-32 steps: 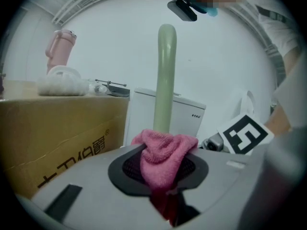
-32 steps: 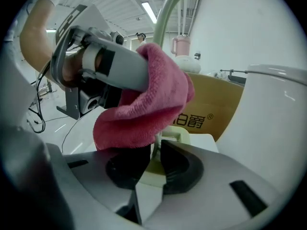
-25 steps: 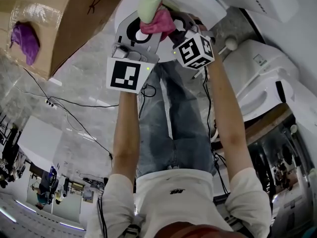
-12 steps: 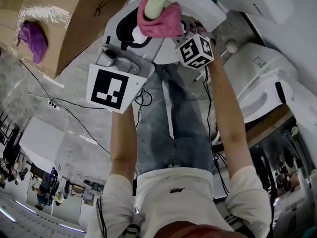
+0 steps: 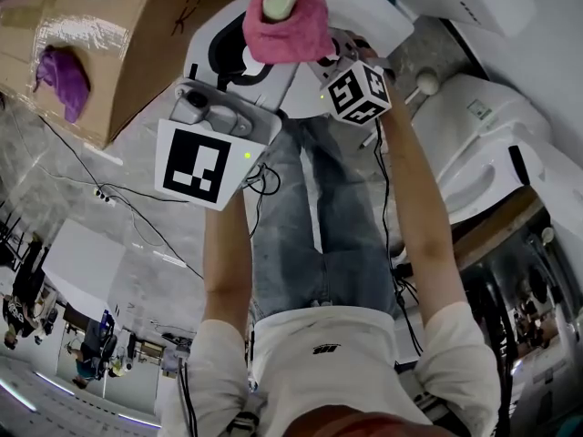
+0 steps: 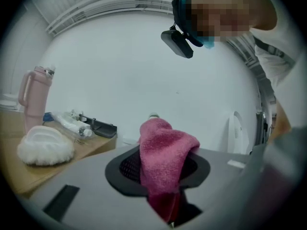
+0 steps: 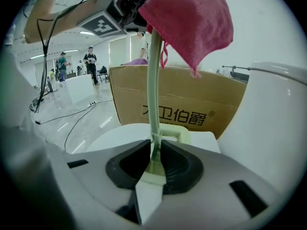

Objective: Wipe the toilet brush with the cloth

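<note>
Pink cloth [image 5: 296,30], pinched in the closing left tool [image 6: 160,174], caps the toilet brush [image 7: 154,80] top at upper centre; right tool [image 7: 154,150] clamps it lower down; wiping seemingly under way, lower stretch left to do.

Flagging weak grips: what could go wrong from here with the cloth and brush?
The pink terry cloth only drapes the tip of the pale green toilet brush handle while the jaws of the left gripper are closing around it; it may slip off. The right gripper pinches the thin handle far below, so it could pivot.
</note>
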### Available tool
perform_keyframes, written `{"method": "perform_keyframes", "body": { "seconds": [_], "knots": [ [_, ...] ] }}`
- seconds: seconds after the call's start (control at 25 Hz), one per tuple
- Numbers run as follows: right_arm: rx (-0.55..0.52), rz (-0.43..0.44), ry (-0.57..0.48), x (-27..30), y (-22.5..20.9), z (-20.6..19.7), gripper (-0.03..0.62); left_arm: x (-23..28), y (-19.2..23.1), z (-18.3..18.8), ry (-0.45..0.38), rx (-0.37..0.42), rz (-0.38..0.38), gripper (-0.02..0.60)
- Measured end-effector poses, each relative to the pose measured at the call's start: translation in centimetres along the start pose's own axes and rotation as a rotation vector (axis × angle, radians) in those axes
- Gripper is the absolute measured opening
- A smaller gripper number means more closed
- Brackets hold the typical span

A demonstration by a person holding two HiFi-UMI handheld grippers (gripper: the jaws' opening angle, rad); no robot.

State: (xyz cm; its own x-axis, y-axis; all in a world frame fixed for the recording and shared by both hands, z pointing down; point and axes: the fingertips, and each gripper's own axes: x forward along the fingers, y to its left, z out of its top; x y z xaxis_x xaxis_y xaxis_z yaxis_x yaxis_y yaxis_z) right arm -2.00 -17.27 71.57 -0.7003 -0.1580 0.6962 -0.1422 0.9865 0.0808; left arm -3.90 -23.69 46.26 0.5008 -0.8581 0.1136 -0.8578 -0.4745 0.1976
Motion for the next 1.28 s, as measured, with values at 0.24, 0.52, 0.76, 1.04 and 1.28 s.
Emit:
{"method": "perform_keyframes", "body": {
  "seconds": [0.24,0.52,0.76,1.04,1.28],
  "knots": [
    [0.006,-0.002,-0.009,0.0,-0.1,0.0,0.063,0.2,0.1,-0.9,-0.002,0.016,0.007,0.126],
    [0.015,-0.004,-0.019,-0.1,-0.2,0.1,0.063,0.0,0.5,-5.0,0.086,0.032,0.030,0.098],
    [0.015,-0.006,-0.026,0.0,-0.2,0.0,0.063,0.1,0.7,-10.0,0.144,-0.001,0.053,0.072],
    [0.014,-0.014,-0.030,-0.1,-0.2,0.0,0.063,0.7,0.7,-15.3,0.213,-0.011,0.058,0.066],
    [0.012,-0.016,-0.036,-0.1,-0.2,-0.1,0.063,1.6,0.8,-19.4,0.278,-0.019,0.060,0.063]
  ]
}}
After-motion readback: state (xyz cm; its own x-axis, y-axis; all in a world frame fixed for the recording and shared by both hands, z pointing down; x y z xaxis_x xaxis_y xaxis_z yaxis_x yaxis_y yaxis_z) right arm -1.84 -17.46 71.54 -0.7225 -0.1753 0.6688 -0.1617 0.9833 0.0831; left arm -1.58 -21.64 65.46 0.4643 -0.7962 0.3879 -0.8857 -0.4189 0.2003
